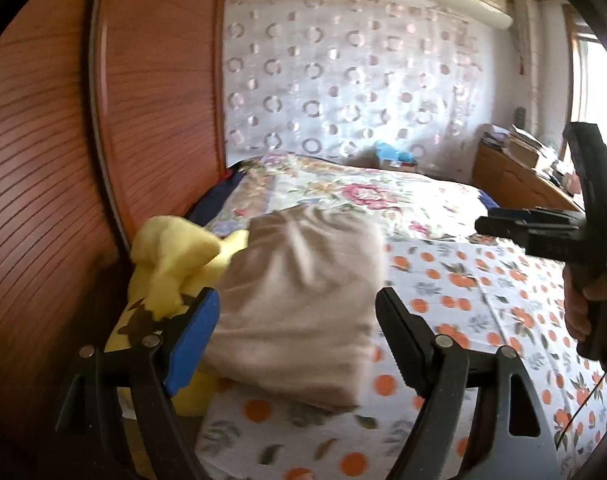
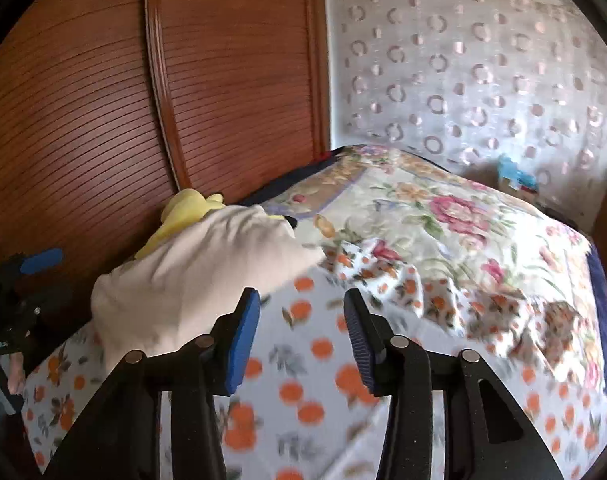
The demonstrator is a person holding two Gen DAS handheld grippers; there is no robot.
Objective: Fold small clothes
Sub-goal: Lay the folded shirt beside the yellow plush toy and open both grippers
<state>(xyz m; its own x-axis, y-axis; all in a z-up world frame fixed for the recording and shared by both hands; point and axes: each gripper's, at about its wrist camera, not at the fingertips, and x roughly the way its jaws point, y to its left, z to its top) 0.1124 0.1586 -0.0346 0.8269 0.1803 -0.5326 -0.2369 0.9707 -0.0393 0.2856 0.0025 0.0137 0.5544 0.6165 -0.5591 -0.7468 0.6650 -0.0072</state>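
A folded beige garment (image 1: 299, 304) lies on the bed's orange-print sheet (image 1: 463, 292), near the wardrobe. A yellow garment (image 1: 175, 260) is bunched beside it at the bed's left edge. My left gripper (image 1: 297, 308) is open, its jaws either side of the beige garment and not gripping it. My right gripper (image 2: 301, 320) is open and empty over the sheet (image 2: 311, 360), just right of the beige garment (image 2: 199, 280). The yellow garment (image 2: 187, 210) shows behind it. The right gripper also shows at the right of the left wrist view (image 1: 543, 228).
A wooden slatted wardrobe (image 1: 63, 140) stands close along the bed's left side. A floral quilt (image 2: 443, 216) covers the far half of the bed. A curtain (image 1: 343, 72) hangs behind. A cluttered wooden desk (image 1: 515, 168) stands at the far right.
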